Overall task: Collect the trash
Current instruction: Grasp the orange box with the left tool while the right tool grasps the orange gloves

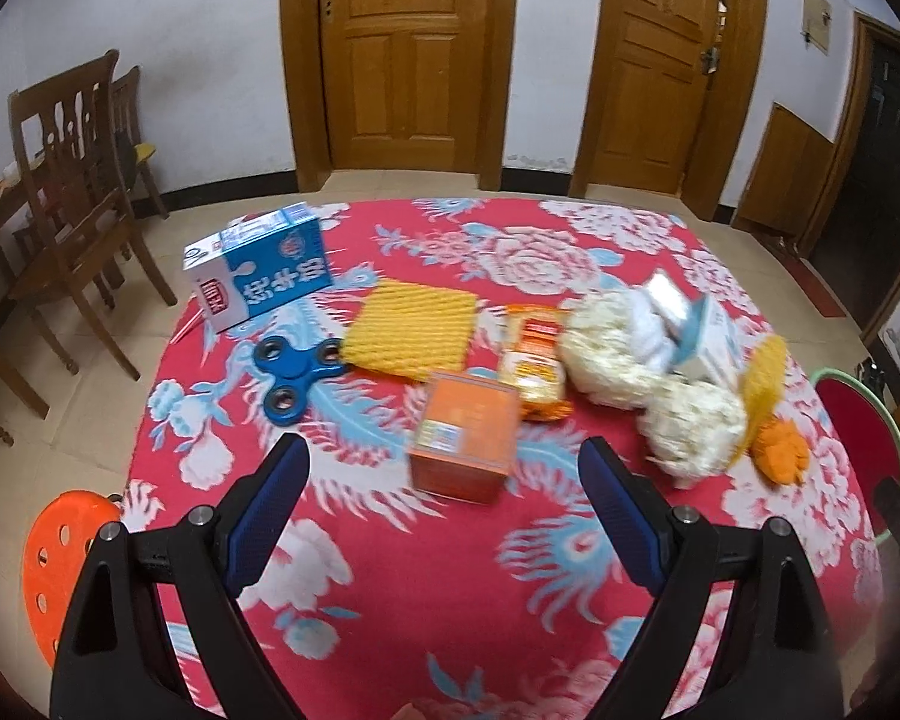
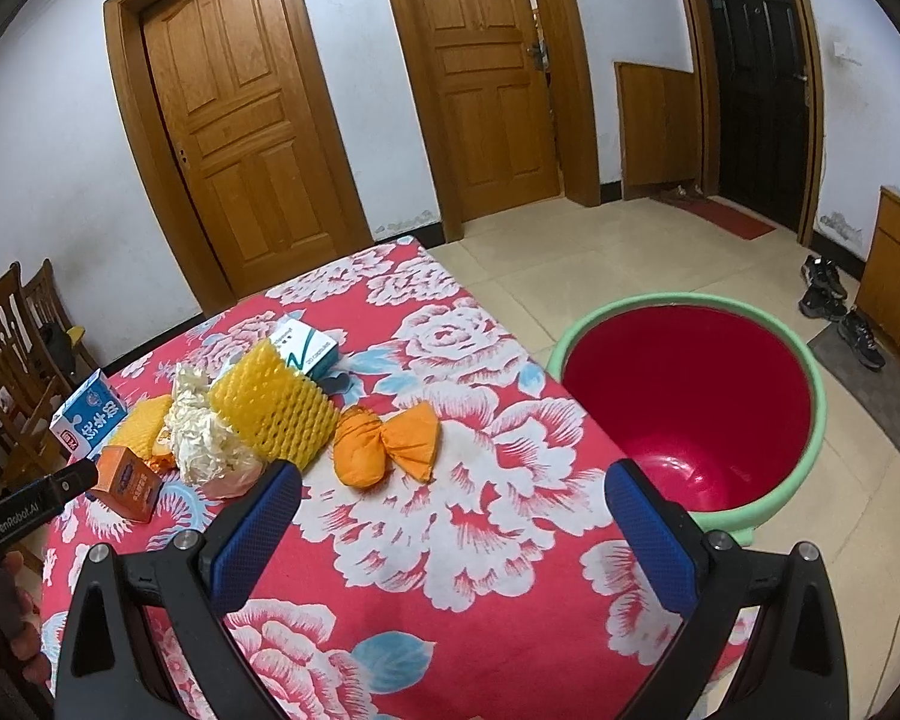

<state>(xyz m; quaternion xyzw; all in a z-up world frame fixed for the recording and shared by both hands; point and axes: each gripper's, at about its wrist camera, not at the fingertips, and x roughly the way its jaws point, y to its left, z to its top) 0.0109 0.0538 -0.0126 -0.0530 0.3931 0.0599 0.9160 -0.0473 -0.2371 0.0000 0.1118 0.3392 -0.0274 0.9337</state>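
on the red floral cloth: trash lot, nothing lifted yet

item 1, orange box: lies at 12 o'clock just ahead of left gripper, fingers spread wide and empty; long axis runs roughly 12 to 6, between the pads.
item 2, orange wrapper: at 11 o'clock of right gripper, also spread, empty.
receptacle, red basin: at 1 o'clock, off the table.
judgement: left is nearer the box.

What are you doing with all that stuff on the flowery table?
A person holds two blue-padded grippers above the red flowered tablecloth, both open and empty. The left gripper faces a small orange cardboard box; the right gripper points near an orange twisted wrapper. The red basin with a green rim sits empty beside the table.
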